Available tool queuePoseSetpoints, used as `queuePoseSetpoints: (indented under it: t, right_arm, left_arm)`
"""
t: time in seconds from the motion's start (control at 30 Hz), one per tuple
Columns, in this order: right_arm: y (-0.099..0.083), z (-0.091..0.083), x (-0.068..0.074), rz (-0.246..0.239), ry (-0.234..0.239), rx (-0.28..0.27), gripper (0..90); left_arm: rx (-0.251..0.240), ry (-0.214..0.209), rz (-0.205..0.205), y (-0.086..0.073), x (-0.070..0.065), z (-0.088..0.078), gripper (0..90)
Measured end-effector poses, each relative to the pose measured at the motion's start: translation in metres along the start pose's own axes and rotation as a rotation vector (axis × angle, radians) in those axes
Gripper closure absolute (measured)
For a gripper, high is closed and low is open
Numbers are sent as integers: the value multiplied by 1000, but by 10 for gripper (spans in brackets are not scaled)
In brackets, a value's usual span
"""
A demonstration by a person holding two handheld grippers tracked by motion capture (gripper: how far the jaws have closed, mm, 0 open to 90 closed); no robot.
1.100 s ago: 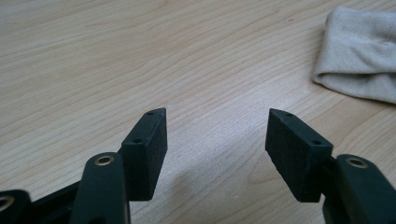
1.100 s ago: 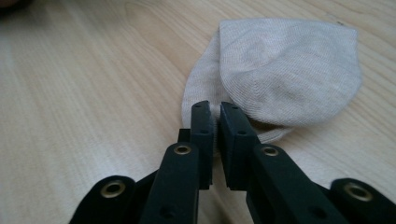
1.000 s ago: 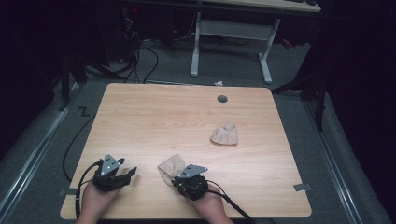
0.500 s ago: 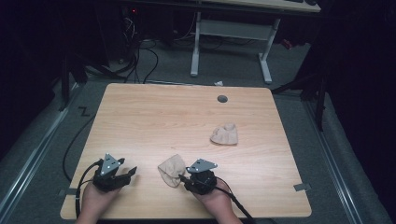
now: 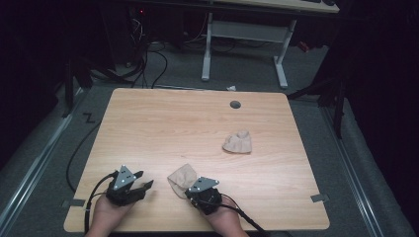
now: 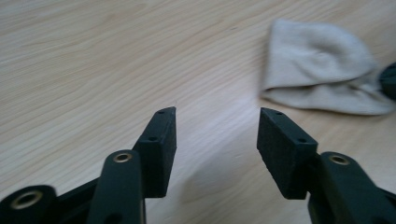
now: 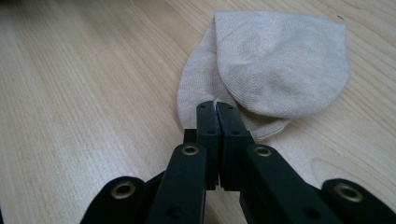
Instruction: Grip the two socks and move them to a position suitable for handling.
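Note:
A beige sock lies crumpled near the table's front edge, between my two grippers. My right gripper points at it from the near side. In the right gripper view its jaws have just closed, and my right gripper is shut on the near edge of the sock. My left gripper rests to the sock's left. In the left gripper view my left gripper is open with bare wood between the jaws, which have just been closing. The sock lies ahead and to the right.
A second beige sock lies bunched right of the middle of the wooden table. A round cable hole sits near the far edge. Tape marks sit at the front corners. Desk legs and cables stand on the floor behind.
My left gripper has shifted slightly right, toward the near sock, with its jaws narrower. The right gripper nudged right, then came back against the sock's near edge. Both socks lie where they were.

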State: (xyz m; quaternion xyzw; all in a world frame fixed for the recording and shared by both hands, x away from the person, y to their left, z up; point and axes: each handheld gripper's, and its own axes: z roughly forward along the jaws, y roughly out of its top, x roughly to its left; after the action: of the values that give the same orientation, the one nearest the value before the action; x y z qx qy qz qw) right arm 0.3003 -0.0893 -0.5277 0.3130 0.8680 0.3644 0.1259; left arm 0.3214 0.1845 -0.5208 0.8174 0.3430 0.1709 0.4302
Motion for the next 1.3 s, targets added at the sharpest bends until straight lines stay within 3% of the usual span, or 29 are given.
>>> queuePoseSetpoints:
  t: [0.07,0.17,0.23,0.37,0.47,0.53,0.63,0.73,0.8,1.0,1.03,1.1,1.3]
  right_arm:
    - [-3,-1,-1,0,11,-10,896]
    - [-6,-3,-2,2,23,-17,896]
    - [-9,-6,-3,6,30,-22,896]
    - [-13,-9,-5,20,42,-25,896]
    - [-17,-12,-8,36,53,-29,896]
    - [-18,-13,-9,41,61,-35,896]
    - [-19,-14,-10,36,62,-32,896]
    - [-19,-14,-11,34,61,-31,895]
    - [-19,-14,-11,35,59,-29,895]
    - [-20,-17,-16,43,19,-24,895]
    - [-21,-19,-20,39,-17,-18,895]
    - [-21,-20,-22,46,-29,-16,895]
    - [-27,-25,-41,87,-115,-15,900]
  left_arm:
    - [-20,-71,-10,6,-11,4,541]
    - [-16,-139,13,18,-34,21,564]
    - [3,-141,52,28,-50,37,561]
    - [21,-145,61,32,-59,51,556]
    - [63,-153,70,34,-62,64,558]
    - [89,-148,73,33,-63,69,649]
    - [90,-159,52,35,-60,70,841]
    - [69,-144,56,37,-58,65,861]
    - [39,-142,38,38,-54,59,867]
    - [-64,-152,-93,35,-27,35,871]
    - [-69,-132,-104,34,-23,32,872]
    - [-65,-103,-131,29,-12,27,872]
    - [-21,-86,-147,14,-4,24,862]
